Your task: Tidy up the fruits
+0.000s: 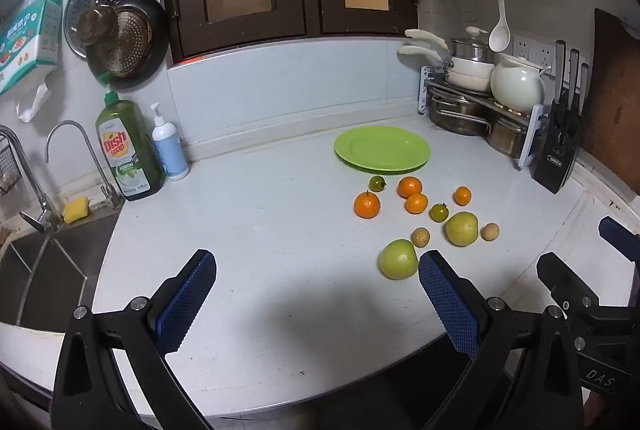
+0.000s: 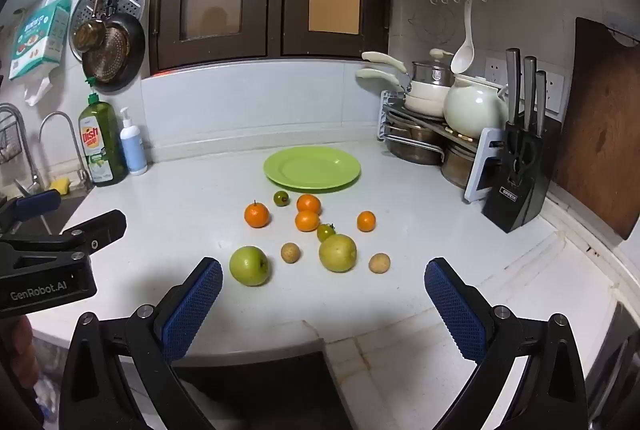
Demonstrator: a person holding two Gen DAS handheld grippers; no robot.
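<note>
Nearest the left gripper (image 1: pixel 316 266), between its blue textured pads, lies only bare white countertop (image 1: pixel 260 230); its jaws stand wide apart and hold nothing. Just beyond its right-hand finger rests a large round green apple (image 1: pixel 398 259), appearing to touch the fingertip's edge in the left wrist view; whether they actually touch cannot be told.

The right gripper (image 2: pixel 323 270) is likewise spread fully, empty, tilted down over the counter's front edge. That apple sits just ahead of its left finger, clear of the pad in the right wrist view.

Ahead of both tools, the loose fruit is scattered on the counter:
- a small round tan fruit (image 2: pixel 290 253) beside the apple;
- a large yellow-green round pear-like fruit (image 2: pixel 337 253), with a second small tan fruit (image 2: pixel 379 263) to its right;
- a small green tomato with a stalk (image 2: pixel 325 232) touching the far side of the yellow-green fruit;
- four orange mandarins (image 2: pixel 307 221), two of them close together, one to the left, one to the right;
- a second small green tomato (image 2: pixel 281 198) farthest of the loose pieces.

Beyond the fruit lies a round lime-green plastic plate (image 2: pixel 312 168), with nothing on it.

Farther off: to the right, a black knife block (image 2: pixel 516 190) and a rack of metal pots (image 2: pixel 420 138); to the left, a green dish-soap bottle (image 2: pixel 100 146) by the sink tap (image 2: pixel 60 138).
</note>
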